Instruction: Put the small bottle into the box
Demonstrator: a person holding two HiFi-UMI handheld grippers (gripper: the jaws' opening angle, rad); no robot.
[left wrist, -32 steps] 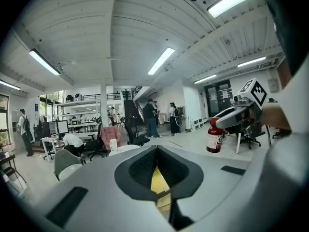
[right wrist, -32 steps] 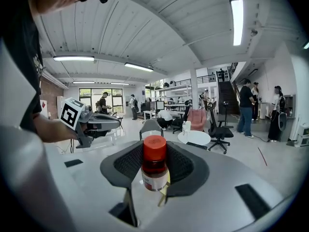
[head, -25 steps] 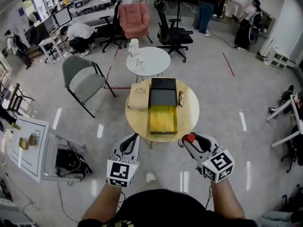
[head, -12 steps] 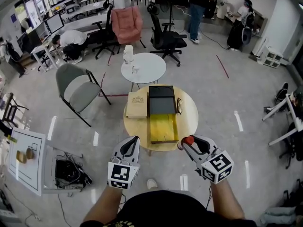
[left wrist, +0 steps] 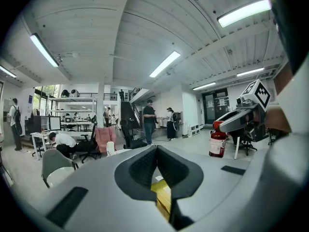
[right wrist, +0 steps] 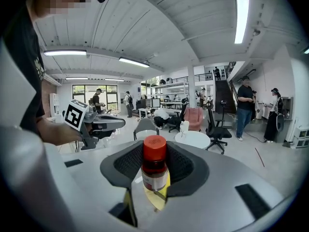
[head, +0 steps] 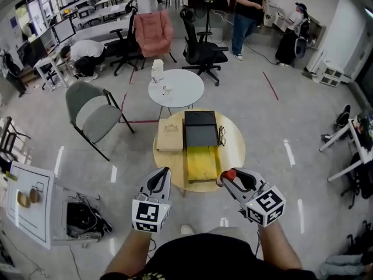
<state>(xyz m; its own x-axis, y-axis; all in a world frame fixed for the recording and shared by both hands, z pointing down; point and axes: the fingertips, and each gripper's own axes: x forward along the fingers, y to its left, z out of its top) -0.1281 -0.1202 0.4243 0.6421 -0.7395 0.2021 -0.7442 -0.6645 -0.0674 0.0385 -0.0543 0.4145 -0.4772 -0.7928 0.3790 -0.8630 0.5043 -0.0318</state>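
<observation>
A small bottle (head: 231, 173) with a red cap (right wrist: 154, 146) and a pale label stands upright between my right gripper's (head: 226, 178) jaws, which are shut on it. In the right gripper view the bottle (right wrist: 154, 173) fills the middle of that gripper (right wrist: 154, 164). The box (head: 202, 162) lies open on the round wooden table (head: 233, 150), yellow inside, with a black part (head: 201, 128) behind it. The bottle hangs at the table's near right edge, just right of the box. My left gripper (head: 165, 174) is shut and empty at the near left edge; its jaws (left wrist: 157, 151) meet.
A tan flat box (head: 171, 135) lies left of the black part and a pair of glasses (head: 222, 136) lies to its right. Behind stand a small white round table (head: 180, 89), a grey chair (head: 90, 112) and office chairs. People stand at the back.
The table has slid nearer in the head view as the person steps toward it. Both grippers keep their pose, and the bottle now hangs at the table's near edge.
</observation>
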